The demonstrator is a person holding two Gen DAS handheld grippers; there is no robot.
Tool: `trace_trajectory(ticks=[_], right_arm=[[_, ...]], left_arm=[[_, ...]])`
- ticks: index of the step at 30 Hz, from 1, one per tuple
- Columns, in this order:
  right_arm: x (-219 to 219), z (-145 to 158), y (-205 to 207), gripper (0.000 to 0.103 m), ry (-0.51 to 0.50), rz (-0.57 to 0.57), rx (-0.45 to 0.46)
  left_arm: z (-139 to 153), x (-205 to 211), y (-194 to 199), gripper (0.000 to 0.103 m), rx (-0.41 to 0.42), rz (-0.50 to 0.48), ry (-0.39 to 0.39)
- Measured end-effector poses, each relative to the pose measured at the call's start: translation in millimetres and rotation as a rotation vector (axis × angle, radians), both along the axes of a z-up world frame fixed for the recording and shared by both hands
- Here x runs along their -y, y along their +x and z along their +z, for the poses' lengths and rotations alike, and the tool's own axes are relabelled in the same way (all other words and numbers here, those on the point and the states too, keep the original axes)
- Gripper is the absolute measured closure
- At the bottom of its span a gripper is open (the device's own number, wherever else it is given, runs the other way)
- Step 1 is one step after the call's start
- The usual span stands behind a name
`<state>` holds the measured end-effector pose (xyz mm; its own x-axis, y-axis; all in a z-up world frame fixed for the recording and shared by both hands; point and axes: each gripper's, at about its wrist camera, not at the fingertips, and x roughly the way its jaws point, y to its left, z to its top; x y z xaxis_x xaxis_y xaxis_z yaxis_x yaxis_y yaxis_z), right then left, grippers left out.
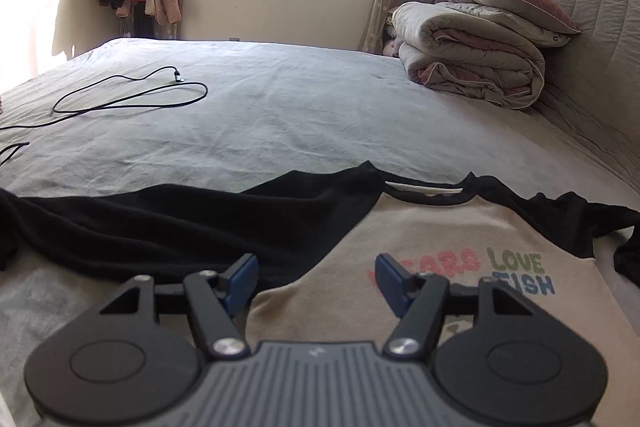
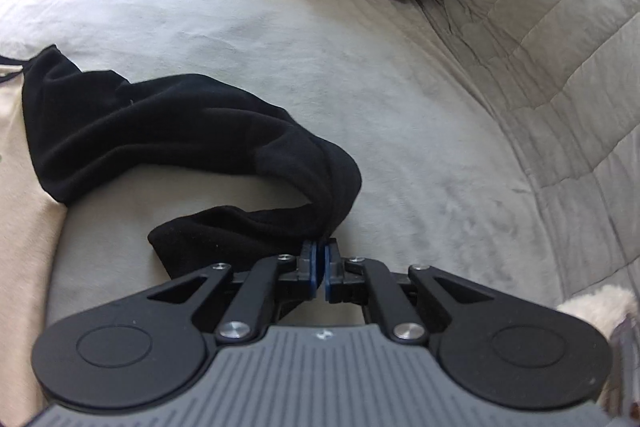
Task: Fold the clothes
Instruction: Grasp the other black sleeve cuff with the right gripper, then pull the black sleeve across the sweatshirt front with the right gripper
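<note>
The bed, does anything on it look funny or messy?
Yes. A loose black cable snakes across the bed, away from the shirt. The shirt's right black sleeve is twisted and bunched, with the right gripper pinching its end.

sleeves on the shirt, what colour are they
Black, against a beige body; the sleeves show best in the right wrist view.

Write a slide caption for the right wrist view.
Right hand-held gripper pinches the black sleeve above the grey bed.
</note>
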<state>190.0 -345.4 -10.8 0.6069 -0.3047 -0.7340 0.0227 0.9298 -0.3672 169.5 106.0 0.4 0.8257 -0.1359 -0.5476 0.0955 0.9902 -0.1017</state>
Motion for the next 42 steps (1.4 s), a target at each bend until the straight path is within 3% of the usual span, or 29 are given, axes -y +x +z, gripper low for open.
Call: trace_trajectory(ticks=[4,8,11,17,21,25,26,27,30,32,33,36,42], right_arm=[[27,-3,2,0.101,-0.106,0.012,-0.026],[56,-9,7,0.101,-0.099,-0.014,-0.029],[77,-9,6,0.097,-0.002,-0.006,-0.056],[104,10,-5,0.071,0.229,-0.019,-0.023],[113,11,-11,0.071,0.336,-0.038,-0.011],[115,-7,-11,0.072,0.426,-0.052,-0.057],[115,-11,-11,0.080,0.434,-0.054,-0.068],[114,-12,-10,0.093,0.419,-0.051,-0.071],[112,-13,-6,0.099,0.373,-0.043,-0.079],[113,-6,-2,0.100,0.328,-0.039,-0.073],[113,-3,0,0.100,0.290,-0.036,-0.072],[117,7,10,0.101,0.169,-0.036,-0.081],[138,21,37,0.101,-0.027,-0.091,-0.073]], left_arm=[[15,48,47,0.038,0.032,-0.116,-0.003],[14,102,103,0.037,-0.005,-0.212,-0.001],[6,134,139,0.037,-0.052,-0.259,0.012],[-13,159,178,0.037,-0.118,-0.260,0.027],[-27,157,189,0.039,-0.198,-0.244,-0.040],[-26,162,188,0.048,-0.184,-0.241,-0.059],[-26,163,188,0.051,-0.181,-0.241,-0.064],[-26,164,188,0.056,-0.177,-0.240,-0.068],[-26,167,187,0.062,-0.166,-0.238,-0.083],[-26,169,187,0.087,-0.159,-0.237,-0.092],[-26,170,187,0.092,-0.156,-0.237,-0.097],[-25,174,186,0.095,-0.143,-0.233,-0.111],[-30,181,178,0.095,-0.033,-0.152,-0.092]])
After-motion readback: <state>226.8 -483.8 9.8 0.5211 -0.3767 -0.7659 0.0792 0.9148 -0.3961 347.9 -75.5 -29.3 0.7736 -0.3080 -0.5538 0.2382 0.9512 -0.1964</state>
